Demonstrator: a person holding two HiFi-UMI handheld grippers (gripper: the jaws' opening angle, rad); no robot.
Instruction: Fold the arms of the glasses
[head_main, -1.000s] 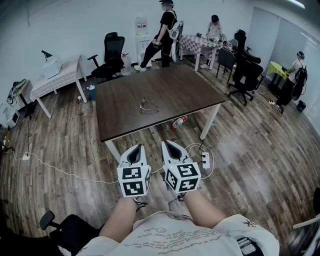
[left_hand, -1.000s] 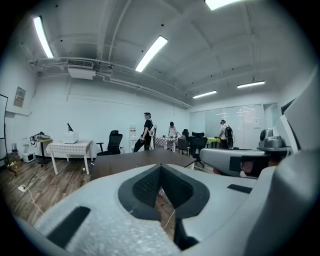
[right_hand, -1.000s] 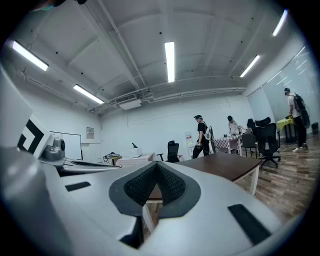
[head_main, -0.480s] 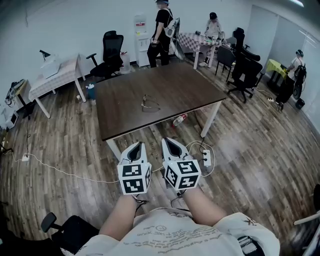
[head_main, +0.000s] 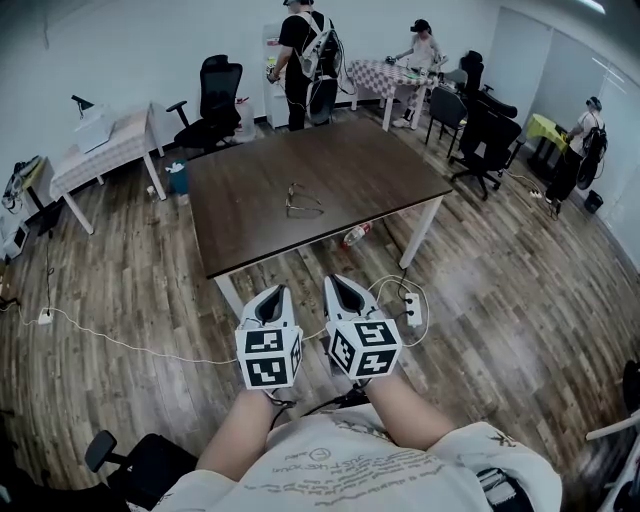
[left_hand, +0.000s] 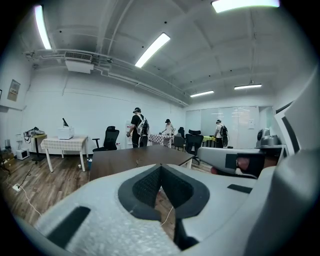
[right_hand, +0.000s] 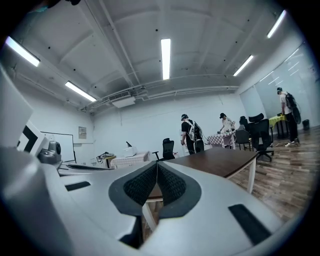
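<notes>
The glasses (head_main: 300, 200) lie with arms unfolded on the middle of the dark brown table (head_main: 380, 175), well ahead of both grippers. My left gripper (head_main: 272, 298) and right gripper (head_main: 340, 290) hang side by side over the wooden floor, short of the table's near edge. Both are shut with nothing between the pads. The left gripper view shows its shut jaws (left_hand: 160, 167), with the table (left_hand: 120, 160) and the small glasses (left_hand: 136, 161) beyond. Shut jaws (right_hand: 157, 165) and the table's side (right_hand: 220, 161) fill the right gripper view.
A power strip (head_main: 410, 318) and white cables lie on the floor near the table's front legs, and a bottle (head_main: 357, 238) lies under the table. Office chairs (head_main: 215, 100), cloth-covered side tables (head_main: 95, 150) and several people stand round the room's edges. A black chair (head_main: 140, 465) is behind me at the left.
The whole view has edged a little towards the table; the grippers keep their side-by-side pose, still shut. The standing person at the back has stepped left.
</notes>
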